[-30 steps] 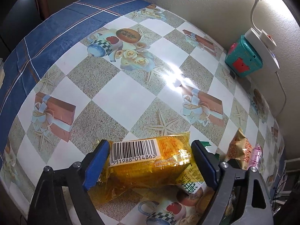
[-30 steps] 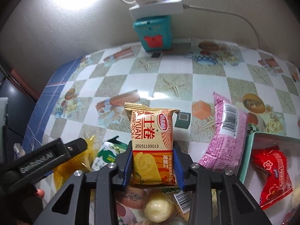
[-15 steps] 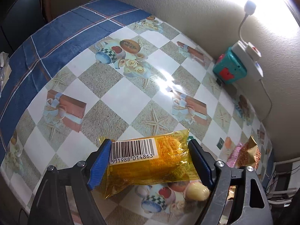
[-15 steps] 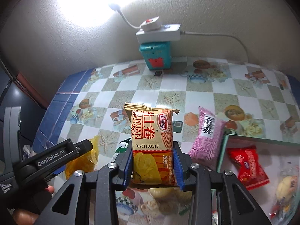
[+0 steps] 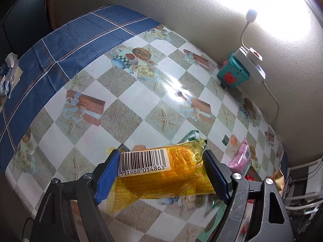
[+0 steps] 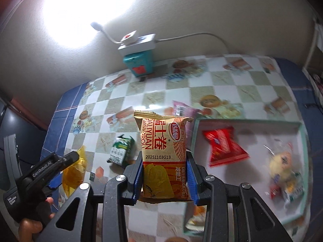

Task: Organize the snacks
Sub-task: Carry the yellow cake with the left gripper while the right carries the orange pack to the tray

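The left tongs (image 5: pixel 161 179) are clenched on a yellow pack (image 5: pixel 161 177), their blue pads pressing its 2 short ends; their jaws have just been closing a little on it. The pack hangs clear above the desk (image 5: pixel 90 141) with its long axis crosswise between the pads, its white barcode label facing the camera and reading "911988 014863", with small print beside it too fine to make out. The right tongs (image 6: pixel 164 173) are clenched on a tan pack (image 6: pixel 164 151), gripped at its lower sides and standing upright, long axis running away from the camera, crimped top edge farthest. Its face reads "DALIYUAN" and "SWISS ROLL" sideways, large red Chinese characters, a red oval logo and the stamp "20251103G13". From the right wrist view the left tongs' body shows "GenRobot.AI" in white, held by a hand (image 6: pixel 34 223) at the lower left. On the desk lie a green carton (image 6: pixel 121 150) tilted beside the tan pack and a pink pack (image 6: pixel 181 109) behind it. To the right a tray (image 6: pixel 302 133) holds a red pack (image 6: pixel 224 145) and some blurred wrapped sweets (image 6: pixel 284 173). At the wall a teal box (image 6: pixel 139 62) carries a white power strip (image 6: pixel 137 42).
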Motion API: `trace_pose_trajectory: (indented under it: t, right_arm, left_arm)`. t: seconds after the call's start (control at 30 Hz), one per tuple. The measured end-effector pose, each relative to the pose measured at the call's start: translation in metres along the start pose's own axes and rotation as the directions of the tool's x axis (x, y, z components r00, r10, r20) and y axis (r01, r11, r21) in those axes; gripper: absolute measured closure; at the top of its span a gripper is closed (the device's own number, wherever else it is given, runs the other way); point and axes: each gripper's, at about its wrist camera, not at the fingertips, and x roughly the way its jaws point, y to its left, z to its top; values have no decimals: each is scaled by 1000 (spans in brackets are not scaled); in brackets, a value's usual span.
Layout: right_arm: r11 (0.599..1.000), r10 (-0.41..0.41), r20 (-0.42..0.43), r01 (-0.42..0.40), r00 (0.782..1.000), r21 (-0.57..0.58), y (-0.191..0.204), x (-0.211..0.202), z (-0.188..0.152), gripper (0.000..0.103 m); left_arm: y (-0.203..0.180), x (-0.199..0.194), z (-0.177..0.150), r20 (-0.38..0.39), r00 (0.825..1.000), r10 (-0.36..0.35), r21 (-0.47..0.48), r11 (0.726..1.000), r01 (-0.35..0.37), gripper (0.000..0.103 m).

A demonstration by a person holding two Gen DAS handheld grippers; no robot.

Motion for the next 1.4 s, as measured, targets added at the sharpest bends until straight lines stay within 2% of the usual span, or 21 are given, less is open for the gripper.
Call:
trace_pose_trajectory:
  t: [0.27,0.43,0.7,0.9,1.1,1.4]
  right_arm:
    - [994,-25,-17,27,1000,107,-51,-24,-27,63]
    - [982,-70,-41,76,997,171,-81,-32,-38,63]
    - [960,-103,-35,109,994,259,-126,-46,-38,63]
    - [928,-128,-48,137,991,346,-164,-52,-41,63]
    - [890,-178,-78,194,981,412,-200,-54,-48,63]
    - [848,-194,-85,211,977,486,-238,-60,-54,63]
  left_arm:
    - [-27,-15,-27,-1,1000,-24,98,995,24,20]
    - [-52,-20,-42,-13,999,-53,167,984,55,20]
    - [-89,-22,-62,-34,995,-89,241,966,94,20]
    - [-112,-22,-77,-47,994,-96,285,953,105,20]
    - [-146,-24,-101,-56,994,-96,389,915,110,20]
    - [-178,-20,-132,-103,989,-105,474,869,142,20]
